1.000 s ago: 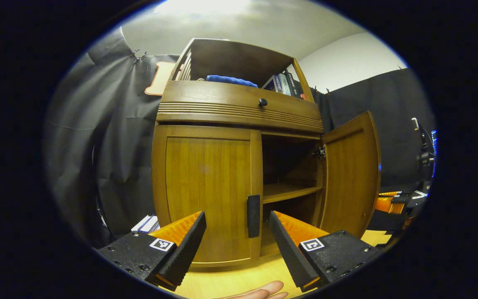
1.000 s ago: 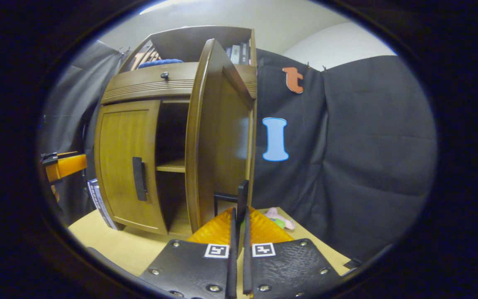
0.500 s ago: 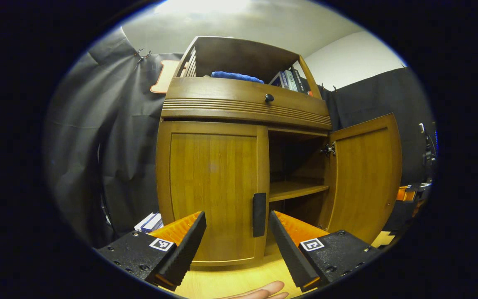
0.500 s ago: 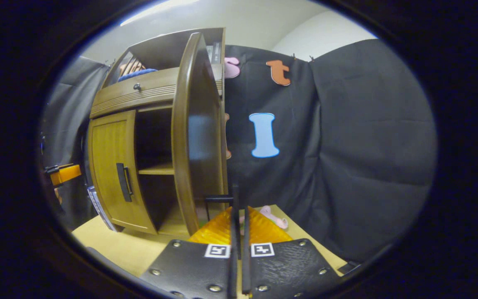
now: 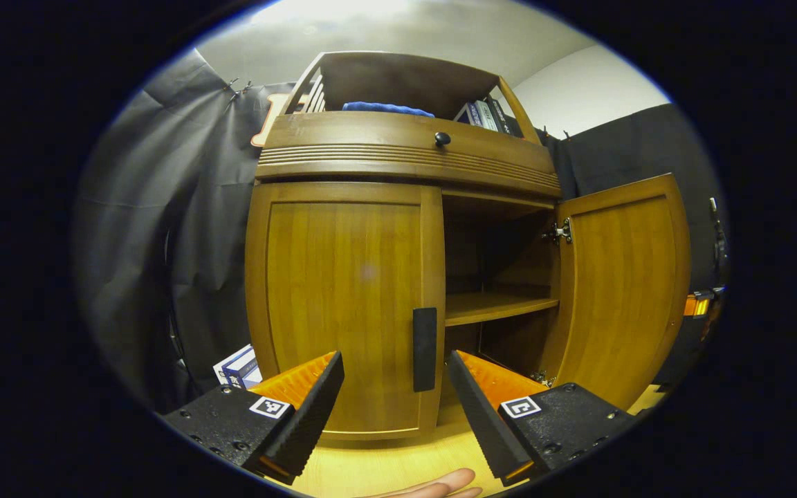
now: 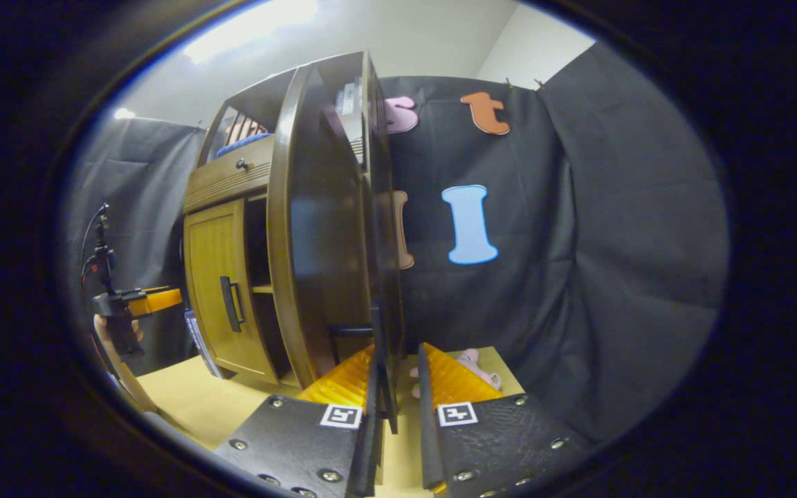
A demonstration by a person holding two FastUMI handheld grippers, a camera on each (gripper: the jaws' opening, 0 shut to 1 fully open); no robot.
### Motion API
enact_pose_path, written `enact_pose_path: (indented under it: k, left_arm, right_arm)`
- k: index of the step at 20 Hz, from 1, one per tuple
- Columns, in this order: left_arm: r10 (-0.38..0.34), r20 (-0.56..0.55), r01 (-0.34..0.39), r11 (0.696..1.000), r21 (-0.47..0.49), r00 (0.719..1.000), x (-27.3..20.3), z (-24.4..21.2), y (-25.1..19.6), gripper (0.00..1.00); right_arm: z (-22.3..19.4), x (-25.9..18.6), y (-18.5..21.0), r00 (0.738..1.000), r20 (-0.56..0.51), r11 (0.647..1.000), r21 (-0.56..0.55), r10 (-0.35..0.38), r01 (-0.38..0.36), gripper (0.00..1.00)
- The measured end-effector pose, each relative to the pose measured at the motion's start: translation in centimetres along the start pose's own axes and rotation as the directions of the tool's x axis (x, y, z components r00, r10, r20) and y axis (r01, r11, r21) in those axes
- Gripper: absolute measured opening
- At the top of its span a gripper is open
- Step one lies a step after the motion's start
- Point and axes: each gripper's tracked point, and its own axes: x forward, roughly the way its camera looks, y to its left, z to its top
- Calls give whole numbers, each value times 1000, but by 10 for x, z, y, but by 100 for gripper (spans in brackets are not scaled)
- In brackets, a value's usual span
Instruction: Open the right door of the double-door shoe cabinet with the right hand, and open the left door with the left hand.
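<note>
The wooden shoe cabinet (image 5: 405,155) stands close ahead in the left gripper view. Its left door (image 5: 343,297) is closed, with a black handle (image 5: 424,349) at its inner edge. My left gripper (image 5: 395,387) is open, a short way in front of that handle and touching nothing. The right door (image 5: 620,290) is swung wide open, baring an inner shelf (image 5: 495,306). In the right gripper view that door (image 6: 322,235) is seen edge-on. Its black handle (image 6: 379,363) lies between the fingers of my right gripper (image 6: 400,360). The jaws are slightly parted; the right finger stands clear of the handle.
A blue cloth (image 5: 385,108) and books (image 5: 485,114) sit on the cabinet's top shelf. More books (image 5: 236,364) lean at the cabinet's left foot. A pink toy (image 6: 471,363) lies on the yellow table (image 6: 184,394) behind the open door. Black cloth walls surround the booth.
The right door swung further open. My right gripper, shut on its handle before, has now parted its fingers a little. The left gripper drew closer to the left door.
</note>
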Motion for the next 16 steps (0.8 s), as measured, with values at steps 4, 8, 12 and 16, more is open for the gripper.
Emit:
enact_pose_path:
  k: [4,8,12,16]
  left_arm:
    - [16,-19,-16,1000,8,1000,14,-14,-12,92]
    - [-22,-50,21,999,-34,999,27,-30,-32,92]
    - [2,-52,-2,1000,-4,999,38,-36,-31,95]
    - [-6,-64,6,1000,-12,998,46,-43,-35,92]
  right_arm:
    - [2,-7,-17,998,24,998,-28,-58,58,48]
    - [1,-26,-29,997,42,998,31,-64,63,90]
    - [7,-51,-70,982,61,983,34,-180,178,97]
    - [27,-78,-80,967,123,974,58,-223,218,99]
